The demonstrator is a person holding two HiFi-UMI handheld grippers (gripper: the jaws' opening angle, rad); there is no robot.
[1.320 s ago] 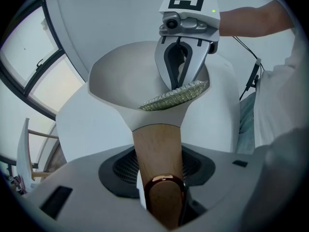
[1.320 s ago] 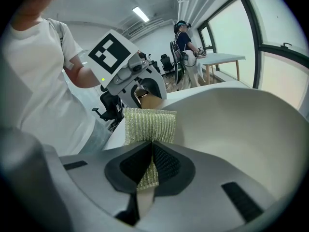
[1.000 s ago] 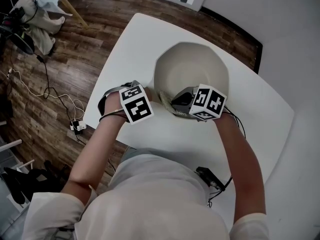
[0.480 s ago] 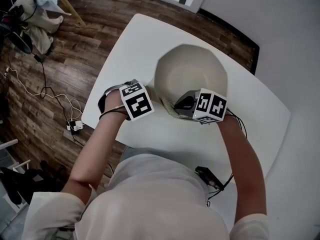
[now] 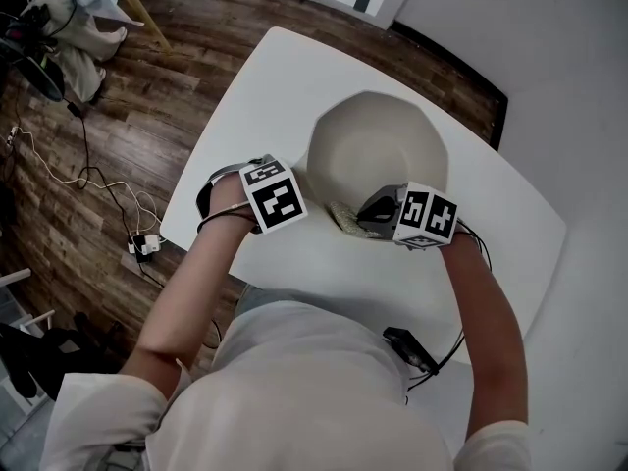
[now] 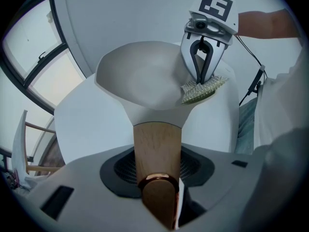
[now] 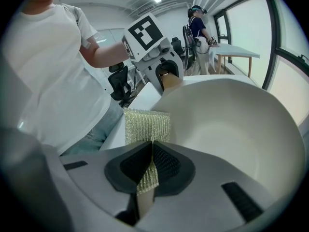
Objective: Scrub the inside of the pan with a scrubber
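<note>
A cream pan (image 5: 378,150) stands in the middle of the white table (image 5: 285,77). Its wooden handle (image 6: 157,144) points toward me and runs between the jaws of my left gripper (image 6: 157,173), which is shut on it. My right gripper (image 5: 371,211) is shut on a flat, pale green scrubber (image 5: 345,216). The scrubber (image 6: 203,88) rests against the pan's near rim, just right of the handle. In the right gripper view the scrubber (image 7: 147,127) sticks out past the jaws at the rim's edge, with the pan's bare inside (image 7: 231,124) to its right.
A small black device with a cable (image 5: 410,349) lies on the table close to my body. The table's left edge drops to a wooden floor with cables (image 5: 88,180). A person (image 7: 198,21) stands far off by a desk.
My right gripper has slid to the right and a little toward me along the pan's near rim, carrying the scrubber. The left gripper has kept still on the handle.
</note>
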